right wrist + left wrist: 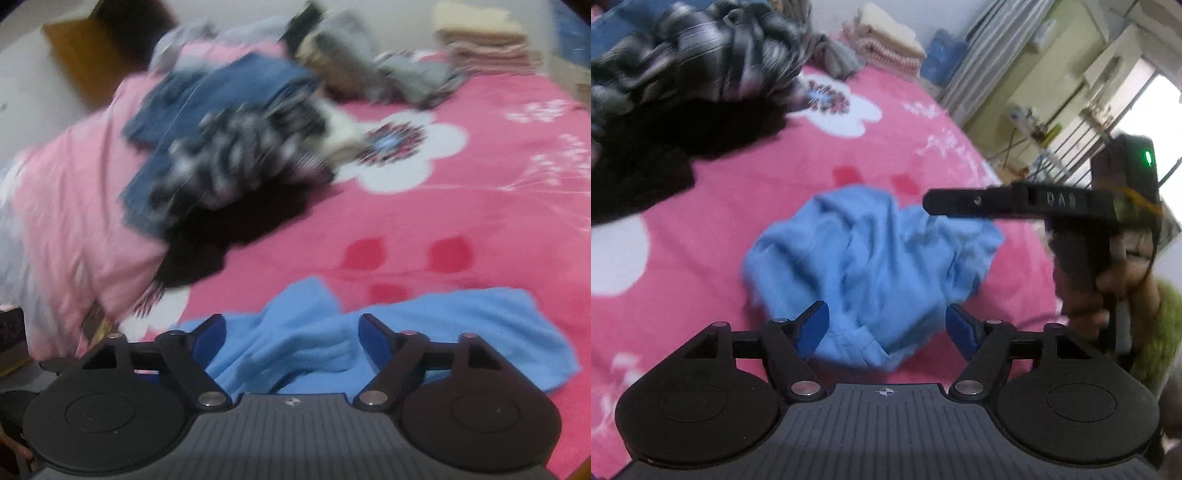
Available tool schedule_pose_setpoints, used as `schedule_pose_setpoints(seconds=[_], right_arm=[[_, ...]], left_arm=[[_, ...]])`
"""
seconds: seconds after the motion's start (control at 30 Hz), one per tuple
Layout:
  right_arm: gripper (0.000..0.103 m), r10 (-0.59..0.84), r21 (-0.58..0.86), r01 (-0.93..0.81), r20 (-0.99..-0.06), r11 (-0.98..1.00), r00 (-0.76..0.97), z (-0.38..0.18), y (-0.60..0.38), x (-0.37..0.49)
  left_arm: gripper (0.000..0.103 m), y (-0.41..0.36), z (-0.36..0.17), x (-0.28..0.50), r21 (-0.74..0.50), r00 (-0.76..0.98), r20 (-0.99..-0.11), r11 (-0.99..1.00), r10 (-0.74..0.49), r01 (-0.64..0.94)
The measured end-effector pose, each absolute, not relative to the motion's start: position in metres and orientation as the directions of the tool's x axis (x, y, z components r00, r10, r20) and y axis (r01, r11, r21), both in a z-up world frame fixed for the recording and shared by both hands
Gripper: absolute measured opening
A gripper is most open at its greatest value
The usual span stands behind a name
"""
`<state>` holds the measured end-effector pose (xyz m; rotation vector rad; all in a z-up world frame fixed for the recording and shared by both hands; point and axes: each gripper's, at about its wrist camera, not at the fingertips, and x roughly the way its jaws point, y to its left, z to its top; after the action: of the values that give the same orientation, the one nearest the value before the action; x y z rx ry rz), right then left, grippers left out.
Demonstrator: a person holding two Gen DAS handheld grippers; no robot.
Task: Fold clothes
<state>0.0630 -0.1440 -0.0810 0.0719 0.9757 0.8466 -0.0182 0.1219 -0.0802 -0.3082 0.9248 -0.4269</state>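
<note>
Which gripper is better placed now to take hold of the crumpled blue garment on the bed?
Probably the left gripper: its open jaws straddle a bunched fold of the blue garment. The right gripper is open too, nearer its edge.

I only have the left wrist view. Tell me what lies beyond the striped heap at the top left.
Observer: In the right wrist view, folded blue denim lies behind the striped heap.
Operator: Say what the denim rests on.
Observer: A pale pink cover, lighter than the bedspread.
Operator: Report the right gripper.
Observer: The right gripper is open, with the blue garment between its fingers, unpinched.
</note>
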Motion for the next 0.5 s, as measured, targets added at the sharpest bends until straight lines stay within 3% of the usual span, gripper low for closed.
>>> schedule_pose_setpoints(seconds=[0.03, 0.1, 0.17, 0.23, 0.4, 0.5], right_arm=[[0.085, 0.651, 0.396, -0.616, -0.713, 0.681, 0.261, -0.085, -0.139, 0.061], [0.072, 0.624, 0.347, -0.646, -0.736, 0.680, 0.262, -0.094, -0.131, 0.056], [0.031, 0.609, 0.325, -0.650, -0.745, 0.687, 0.271, -0.096, -0.129, 0.053], [0.012, 0.607, 0.323, -0.642, -0.742, 0.696, 0.284, -0.095, -0.132, 0.053], [0.009, 0.682, 0.424, -0.578, -0.639, 0.698, 0.355, -0.066, -0.161, 0.068], [0.008, 0.737, 0.560, -0.484, -0.568, 0.672, 0.365, -0.058, -0.177, 0.101]], left_arm=[[0.070, 0.123, -0.081, -0.022, -0.425, 0.530, -0.708, 0.881, -0.467, 0.208], [0.070, 0.127, -0.084, -0.027, -0.420, 0.533, -0.722, 0.892, -0.441, 0.169], [0.070, 0.133, -0.089, -0.026, -0.434, 0.538, -0.732, 0.895, -0.418, 0.104], [0.070, 0.138, -0.095, -0.021, -0.446, 0.546, -0.742, 0.894, -0.389, 0.031], [0.065, 0.143, -0.106, -0.005, -0.433, 0.579, -0.749, 0.900, -0.323, -0.058], [0.055, 0.137, -0.111, 0.004, -0.376, 0.565, -0.775, 0.925, -0.282, -0.055]])
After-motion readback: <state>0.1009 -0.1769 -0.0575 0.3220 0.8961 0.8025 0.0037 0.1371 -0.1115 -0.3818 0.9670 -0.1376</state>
